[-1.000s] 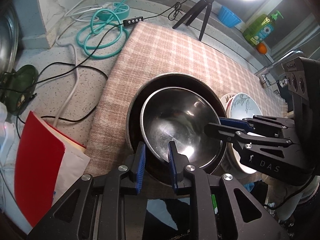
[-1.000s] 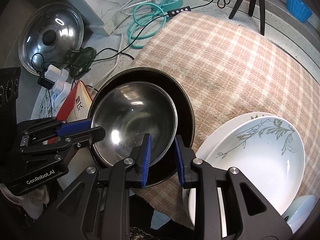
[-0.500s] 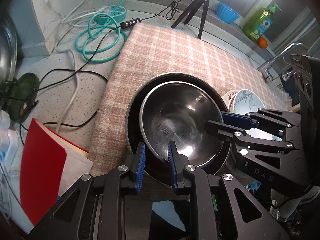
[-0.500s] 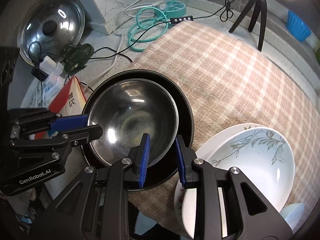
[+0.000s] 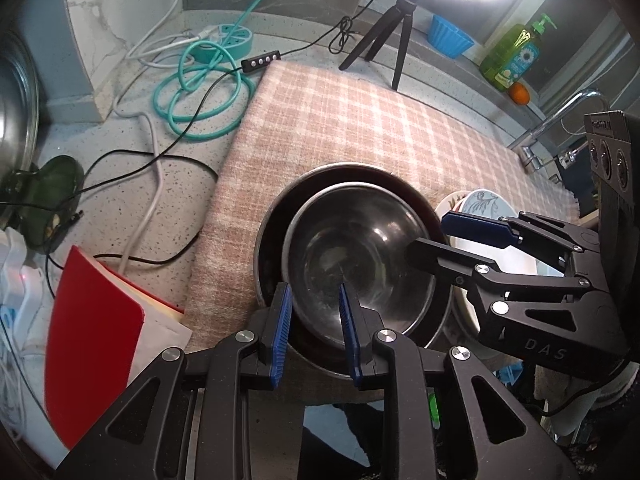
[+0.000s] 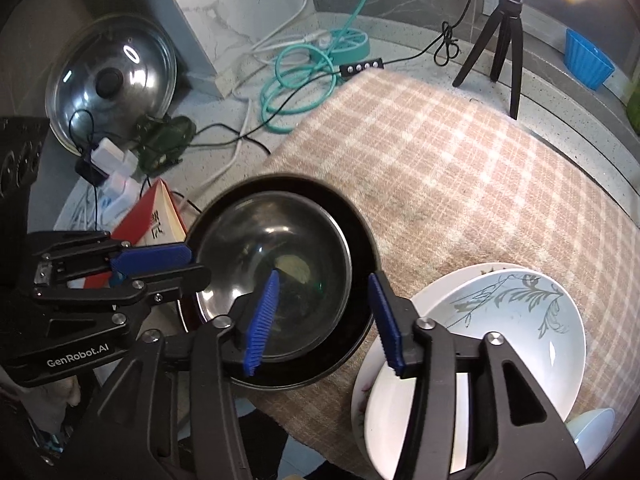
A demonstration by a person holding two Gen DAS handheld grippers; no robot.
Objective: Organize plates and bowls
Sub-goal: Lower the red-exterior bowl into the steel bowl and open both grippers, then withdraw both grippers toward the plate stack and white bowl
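Sitting on the checked cloth [image 5: 360, 120], the steel bowl [image 5: 360, 264] is nested inside a wider dark bowl [image 6: 362, 236], both near the front edge of the cloth on the speckled tabletop [image 5: 120, 184]. The left gripper [image 5: 314, 334] straddles the near rim of the steel bowl, one blue pad outside & one inside; its jaws are opening and I cannot tell if the pads still press the rim. The right gripper [image 6: 324, 322] comes from the other side, its jaws are also opening, w/ a clear gap now: one blue pad hangs over the inside of the steel bowl, the other stands outside the rim of the dark bowl, and neither pad touches metal. Just beside the dark bowl, to its right in the right wrist view, a white bowl w/ grey leaf pattern [image 6: 520, 320] lies in a white plate [image 6: 408, 408], partly over the cloth edge. A small pale blue dish [image 6: 592, 424] shows at the picture corner. Left of the cloth are a red book [image 5: 92, 352], a teal cable coil [image 5: 200, 100], white & black cables, and a pan lid [image 6: 112, 80] leaning at the wall. Behind the cloth stand a small black tripod [image 5: 384, 40] under a ring light, a blue cup [image 5: 450, 36] and a green soap bottle [image 5: 516, 56] w/ an orange fruit near it.
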